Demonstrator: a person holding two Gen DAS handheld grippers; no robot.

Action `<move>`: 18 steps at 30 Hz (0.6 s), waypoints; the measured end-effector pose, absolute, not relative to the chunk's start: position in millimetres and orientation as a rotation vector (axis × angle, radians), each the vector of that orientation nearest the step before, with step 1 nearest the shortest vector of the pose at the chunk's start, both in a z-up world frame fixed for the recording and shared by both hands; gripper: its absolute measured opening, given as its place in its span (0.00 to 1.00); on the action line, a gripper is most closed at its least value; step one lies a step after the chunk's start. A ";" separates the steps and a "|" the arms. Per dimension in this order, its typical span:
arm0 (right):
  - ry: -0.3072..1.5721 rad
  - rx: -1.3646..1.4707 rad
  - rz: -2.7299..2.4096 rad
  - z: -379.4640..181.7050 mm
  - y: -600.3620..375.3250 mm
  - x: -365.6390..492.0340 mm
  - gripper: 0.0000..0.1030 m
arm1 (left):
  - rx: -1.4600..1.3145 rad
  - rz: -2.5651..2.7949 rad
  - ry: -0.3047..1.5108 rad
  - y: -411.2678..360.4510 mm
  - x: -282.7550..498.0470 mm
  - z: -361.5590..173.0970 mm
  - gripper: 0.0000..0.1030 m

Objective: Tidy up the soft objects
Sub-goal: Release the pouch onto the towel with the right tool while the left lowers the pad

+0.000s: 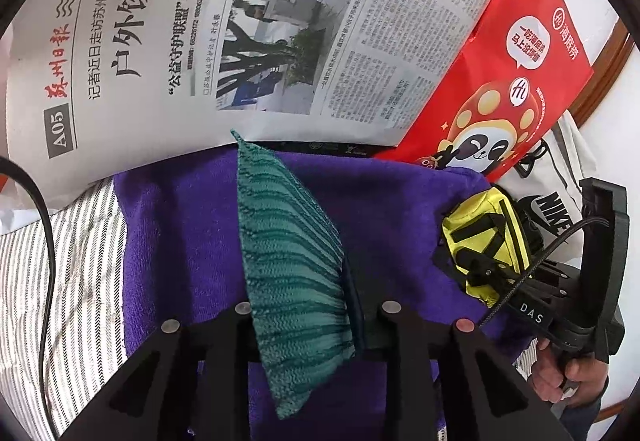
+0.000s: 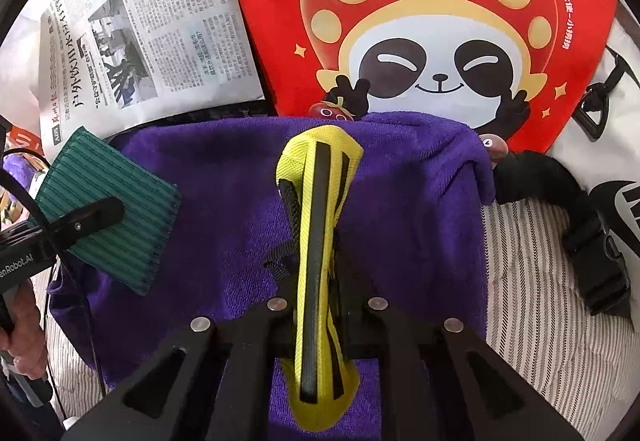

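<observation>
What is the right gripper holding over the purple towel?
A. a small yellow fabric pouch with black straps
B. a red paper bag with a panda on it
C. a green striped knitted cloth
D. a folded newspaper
A: in the right wrist view the small yellow fabric pouch with black straps sits pinched between the fingers of the right gripper, above the purple towel.

green cloth [image 1: 292, 273]: ribbed, on edge above towel | yellow pouch [image 2: 318, 261]: black straps, on edge | purple towel [image 2: 240, 177]: spread flat
</observation>
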State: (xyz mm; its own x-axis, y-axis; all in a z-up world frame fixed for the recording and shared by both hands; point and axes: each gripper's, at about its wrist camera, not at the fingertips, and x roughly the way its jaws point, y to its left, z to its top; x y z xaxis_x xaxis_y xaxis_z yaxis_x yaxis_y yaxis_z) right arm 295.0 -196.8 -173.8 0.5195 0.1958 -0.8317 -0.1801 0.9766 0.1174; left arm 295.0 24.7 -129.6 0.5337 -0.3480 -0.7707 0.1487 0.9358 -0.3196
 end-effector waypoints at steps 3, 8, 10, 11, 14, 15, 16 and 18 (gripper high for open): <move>1.009 0.007 0.227 -175.9 -197.2 297.8 0.11 | -0.203 -0.293 0.976 22.4 296.8 -131.3 0.27; 1.006 0.002 0.245 -171.7 -202.7 298.0 0.15 | -0.152 -0.277 1.003 19.1 298.6 -135.3 0.35; 1.004 -0.007 0.242 -169.9 -202.6 297.6 0.21 | -0.154 -0.273 1.005 18.5 298.5 -136.7 0.35; 1.001 -0.013 0.238 -169.2 -202.6 297.4 0.28 | -0.150 -0.277 1.009 18.0 298.6 -137.1 0.35; 0.981 -0.040 0.233 -163.0 -202.6 295.2 0.39 | -0.107 -0.264 1.013 13.9 298.1 -136.2 0.38; 0.969 -0.053 0.226 -160.6 -202.0 294.2 0.40 | -0.093 -0.257 1.011 12.9 298.0 -135.5 0.40; 0.965 -0.062 0.223 -158.8 -201.6 293.4 0.45 | -0.080 -0.248 1.012 12.1 298.1 -135.2 0.42; 0.953 -0.078 0.220 -155.4 -200.7 292.0 0.53 | -0.051 -0.230 1.015 10.5 298.9 -134.7 0.46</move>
